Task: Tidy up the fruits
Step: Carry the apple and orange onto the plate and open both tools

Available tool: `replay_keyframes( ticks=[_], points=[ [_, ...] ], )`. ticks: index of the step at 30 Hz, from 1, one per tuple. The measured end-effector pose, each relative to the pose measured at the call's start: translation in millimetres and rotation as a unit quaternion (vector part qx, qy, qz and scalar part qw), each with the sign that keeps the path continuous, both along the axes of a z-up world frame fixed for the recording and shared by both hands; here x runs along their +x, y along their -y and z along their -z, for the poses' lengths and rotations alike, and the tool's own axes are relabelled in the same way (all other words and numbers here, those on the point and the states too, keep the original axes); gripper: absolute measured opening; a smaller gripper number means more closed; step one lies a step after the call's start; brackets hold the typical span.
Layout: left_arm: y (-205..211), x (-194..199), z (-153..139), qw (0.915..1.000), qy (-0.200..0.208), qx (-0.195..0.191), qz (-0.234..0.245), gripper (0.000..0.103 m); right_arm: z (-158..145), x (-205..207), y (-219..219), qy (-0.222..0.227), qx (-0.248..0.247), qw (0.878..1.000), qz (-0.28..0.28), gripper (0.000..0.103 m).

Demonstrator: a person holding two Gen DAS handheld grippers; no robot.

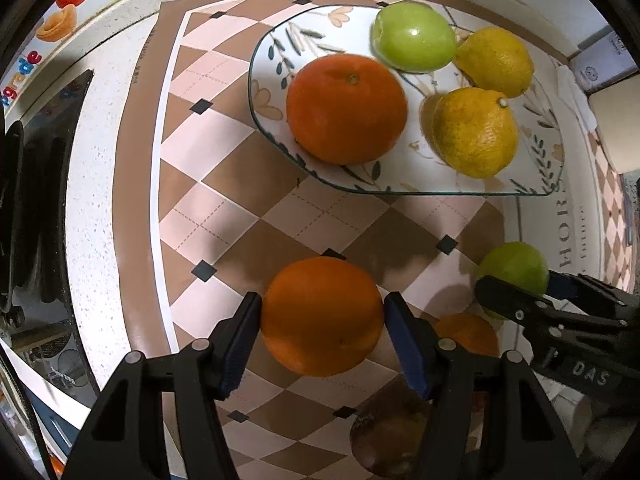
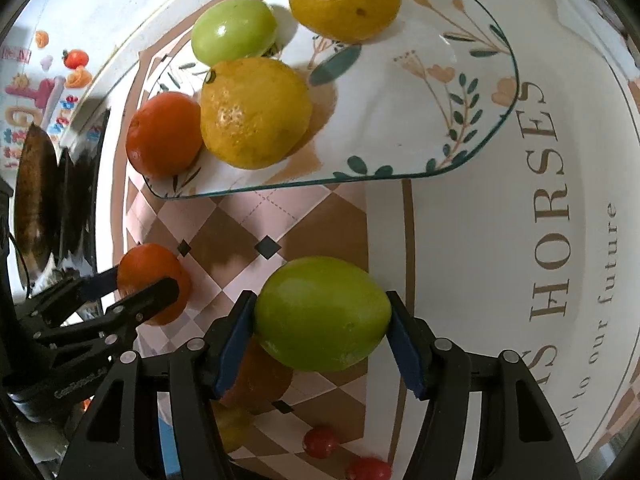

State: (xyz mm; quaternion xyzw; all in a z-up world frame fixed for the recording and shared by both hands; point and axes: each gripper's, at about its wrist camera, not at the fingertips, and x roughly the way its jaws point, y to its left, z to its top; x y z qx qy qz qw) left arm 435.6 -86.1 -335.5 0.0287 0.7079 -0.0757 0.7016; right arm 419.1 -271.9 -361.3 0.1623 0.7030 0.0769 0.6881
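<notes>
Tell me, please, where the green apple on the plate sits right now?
In the left wrist view the green apple sits at the plate's far edge, between the orange and a lemon.

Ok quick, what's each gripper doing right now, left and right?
Left gripper: closed on an orange, held above the mat.
Right gripper: closed on a green apple, also held up.

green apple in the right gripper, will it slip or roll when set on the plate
The green apple looks smooth and glossy, so the right gripper may slip. It is round, so it would probably roll on the shallow plate.
</notes>
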Motion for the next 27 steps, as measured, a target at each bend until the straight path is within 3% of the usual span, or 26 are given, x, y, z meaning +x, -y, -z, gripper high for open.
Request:
replay_keyframes(
  ticks=[4, 8, 12, 15, 19, 27],
  points=[
    [2, 11, -33, 0.9994, 0.011, -0.033, 0.002, 0.060, -19, 4, 14, 0.024, 0.021, 0.999, 0.031, 0.066],
    [9, 44, -80, 0.9967, 0.049, -0.065, 0.008, 0.060, -52, 18, 36, 0.060, 0.032, 0.996, 0.057, 0.066],
    [14, 91, -102, 0.9950, 0.085, -0.051, 0.014, 0.060, -61, 48, 53, 0.076, 0.016, 0.994, 0.074, 0.066],
    [16, 128, -94, 0.9961, 0.082, -0.029, 0.013, 0.060, -53, 76, 60, 0.070, -0.001, 0.995, 0.075, 0.066],
    [11, 157, -63, 0.9986, 0.052, -0.007, 0.012, 0.060, -38, 100, 57, 0.054, -0.027, 0.996, 0.059, 0.066],
    [9, 163, -24, 1.0000, 0.002, 0.003, 0.006, 0.061, -16, 102, 45, 0.022, -0.048, 0.998, 0.031, 0.066]
  ],
)
